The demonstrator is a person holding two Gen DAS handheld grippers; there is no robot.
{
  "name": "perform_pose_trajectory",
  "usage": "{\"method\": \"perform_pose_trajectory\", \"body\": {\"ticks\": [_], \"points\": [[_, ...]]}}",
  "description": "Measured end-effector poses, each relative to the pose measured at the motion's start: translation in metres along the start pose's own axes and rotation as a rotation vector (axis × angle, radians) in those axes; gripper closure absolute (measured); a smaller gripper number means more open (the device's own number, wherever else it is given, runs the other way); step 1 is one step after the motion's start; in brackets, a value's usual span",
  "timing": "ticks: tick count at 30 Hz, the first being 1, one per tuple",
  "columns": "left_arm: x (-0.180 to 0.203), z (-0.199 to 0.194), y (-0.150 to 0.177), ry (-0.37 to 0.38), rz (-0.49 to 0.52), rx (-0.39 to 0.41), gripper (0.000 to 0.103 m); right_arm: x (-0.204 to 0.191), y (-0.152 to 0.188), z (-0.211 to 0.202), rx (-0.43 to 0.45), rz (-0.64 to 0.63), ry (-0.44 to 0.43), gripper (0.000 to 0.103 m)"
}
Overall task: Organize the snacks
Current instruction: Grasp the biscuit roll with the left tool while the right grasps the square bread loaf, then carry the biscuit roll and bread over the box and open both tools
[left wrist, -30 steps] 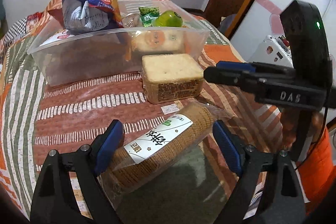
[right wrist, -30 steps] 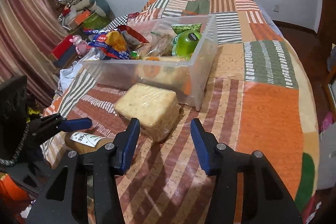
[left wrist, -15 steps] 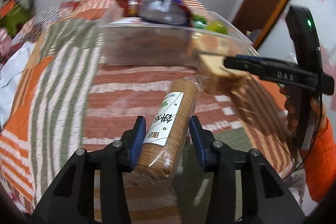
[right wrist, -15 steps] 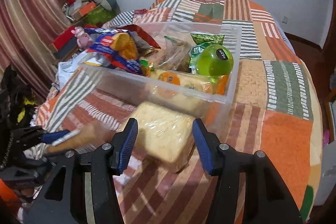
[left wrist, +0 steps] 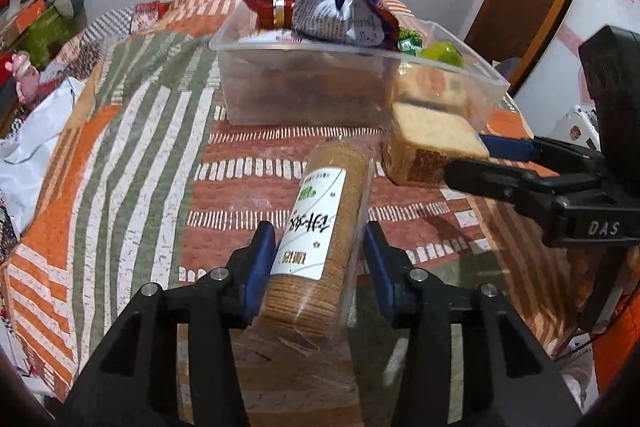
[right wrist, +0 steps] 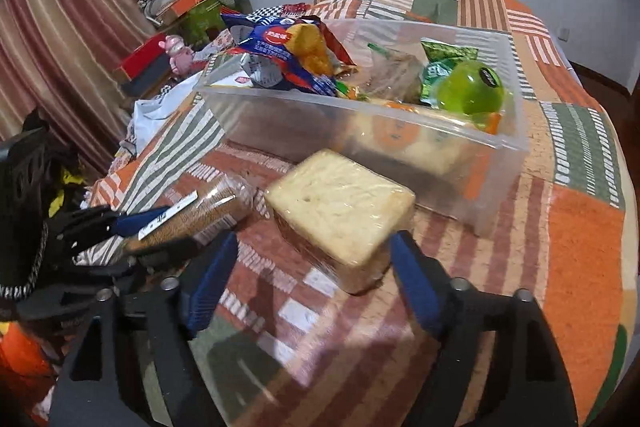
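Clear-wrapped round cracker sleeve (left wrist: 320, 227), square cracker block (right wrist: 340, 207)

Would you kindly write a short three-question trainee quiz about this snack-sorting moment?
1. True or false: the left gripper straddles the biscuit roll.
2. The square cracker pack lies: A) inside the clear bin, B) on the bedspread before it.
3. Fill in: the ball in the bin is ____.

Key: 1 true; 2 B; 3 green.
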State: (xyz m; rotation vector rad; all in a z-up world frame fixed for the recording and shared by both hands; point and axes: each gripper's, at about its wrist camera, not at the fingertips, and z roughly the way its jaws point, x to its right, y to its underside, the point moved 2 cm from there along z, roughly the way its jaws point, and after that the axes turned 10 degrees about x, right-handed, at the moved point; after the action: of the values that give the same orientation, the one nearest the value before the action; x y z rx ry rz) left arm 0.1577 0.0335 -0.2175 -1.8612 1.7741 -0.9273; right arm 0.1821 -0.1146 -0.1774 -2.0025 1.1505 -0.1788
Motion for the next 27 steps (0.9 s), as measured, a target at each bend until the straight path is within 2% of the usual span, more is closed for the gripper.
{"method": "perform_pose_trajectory", "body": {"ticks": [2, 6, 11, 18, 27], "points": [[-0.005, 0.004, 0.003, 0.018, -0.025, -0.017, 0.055, 0.000, -0.003, 0.006, -0.004, 0.006, 0.016, 0.022], [-0.009, 0.003, 0.004, 0.035, -0.033, -0.003, 0.055, 0.003, -0.010, 0.018, -0.006, 0.064, 0.040, 0.013], [-0.004, 0.009, 0.003, 0.023, 0.002, 0.018, 0.056, -0.002, -0.013, 0.033, -0.010, 0.049, 0.114, 0.011], [0.001, 0.004, 0.000, 0.029, 0.033, 0.048, 0.068, 0.001, -0.011, 0.025, 0.006, 0.031, 0.092, 0.023], [0.003, -0.016, -0.011, 0.030, 0.036, 0.104, 0.070, 0.006, -0.004, 0.002, 0.042, 0.040, 0.095, 0.024]]}}
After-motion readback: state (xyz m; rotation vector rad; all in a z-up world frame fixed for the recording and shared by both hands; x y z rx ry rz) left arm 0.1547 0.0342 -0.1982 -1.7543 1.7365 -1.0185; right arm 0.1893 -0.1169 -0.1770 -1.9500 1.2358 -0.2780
